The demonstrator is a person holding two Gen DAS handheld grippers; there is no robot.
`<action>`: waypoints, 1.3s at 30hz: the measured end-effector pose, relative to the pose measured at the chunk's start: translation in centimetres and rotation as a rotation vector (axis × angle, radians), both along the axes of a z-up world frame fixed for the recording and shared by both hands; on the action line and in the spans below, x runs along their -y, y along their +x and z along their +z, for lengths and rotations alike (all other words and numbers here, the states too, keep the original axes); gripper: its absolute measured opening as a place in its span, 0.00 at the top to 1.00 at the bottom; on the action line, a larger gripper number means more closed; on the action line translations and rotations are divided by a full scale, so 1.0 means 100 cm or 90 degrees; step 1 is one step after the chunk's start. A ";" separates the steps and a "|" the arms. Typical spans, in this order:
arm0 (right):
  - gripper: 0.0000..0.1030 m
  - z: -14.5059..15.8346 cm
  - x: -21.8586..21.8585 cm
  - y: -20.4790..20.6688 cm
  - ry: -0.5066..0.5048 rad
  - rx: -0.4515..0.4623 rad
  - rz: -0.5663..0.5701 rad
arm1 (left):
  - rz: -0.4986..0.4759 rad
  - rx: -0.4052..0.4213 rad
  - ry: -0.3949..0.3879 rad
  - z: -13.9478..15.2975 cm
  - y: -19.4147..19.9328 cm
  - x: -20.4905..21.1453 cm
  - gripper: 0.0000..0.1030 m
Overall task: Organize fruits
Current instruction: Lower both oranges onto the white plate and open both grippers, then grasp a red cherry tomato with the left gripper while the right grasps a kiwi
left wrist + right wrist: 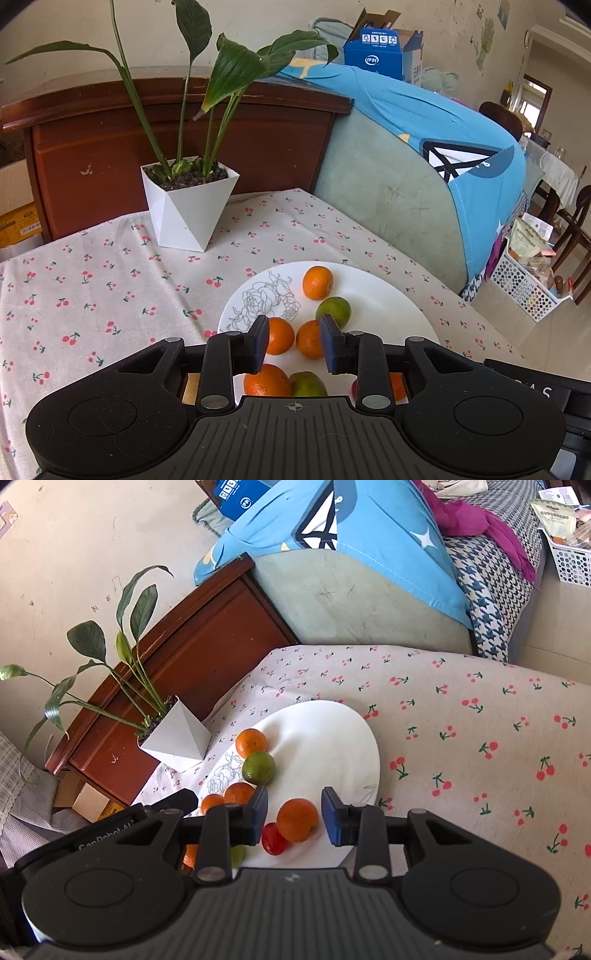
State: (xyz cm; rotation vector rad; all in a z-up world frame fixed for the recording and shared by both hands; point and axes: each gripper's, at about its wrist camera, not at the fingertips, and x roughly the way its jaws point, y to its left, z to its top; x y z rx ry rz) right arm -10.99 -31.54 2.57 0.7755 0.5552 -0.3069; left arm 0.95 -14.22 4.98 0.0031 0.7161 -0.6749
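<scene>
A white plate (388, 295) with a grey flower drawing sits on a tablecloth (92, 288) that has little red cherries all over it. The fruits lie on the plate.

From the left gripper's camera I count five whole orange fruits and two green ones. The orange ones: one at the back (317, 282), two side by side in the middle (279, 335) (309, 339), one big one at the near edge (266, 380), and a bit of one more (397, 386) behind the gripper's arm. One green fruit (333, 312) lies in the middle and another green fruit (307, 384) touches the big orange one. The right camera also shows one small red fruit (274, 838) touching an orange fruit (297, 819).

One white pot with a leafy plant (190, 206) stands on the cloth behind the plate. Past it are a brown wooden cabinet (166, 122), a sofa with a blue blanket (461, 155) and a blue box (375, 51). A white basket (521, 280) stands on the floor.

The left gripper (294, 345) points down over the near part of the plate. Its jaws are a little way open and hold nothing. The right gripper (294, 819) also tilts down over the plate. Its jaws are a little open too, with the orange fruit lying between them, but the pads do not touch it.
</scene>
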 end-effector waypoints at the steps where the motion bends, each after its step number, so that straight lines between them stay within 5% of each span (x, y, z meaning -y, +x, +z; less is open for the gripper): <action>1: 0.67 0.001 0.000 0.000 0.002 0.002 0.000 | 0.002 0.002 -0.002 0.002 -0.001 -0.001 0.71; 12: 0.64 0.019 -0.016 -0.002 -0.030 0.005 0.048 | 0.040 0.004 0.011 0.023 -0.009 -0.020 0.40; 25: 0.62 0.047 -0.063 -0.014 -0.126 0.020 0.205 | 0.130 -0.009 0.048 0.034 -0.024 -0.082 0.34; 39: 0.62 0.024 -0.092 -0.008 -0.129 0.012 0.285 | 0.162 -0.041 0.085 0.013 -0.030 -0.115 0.34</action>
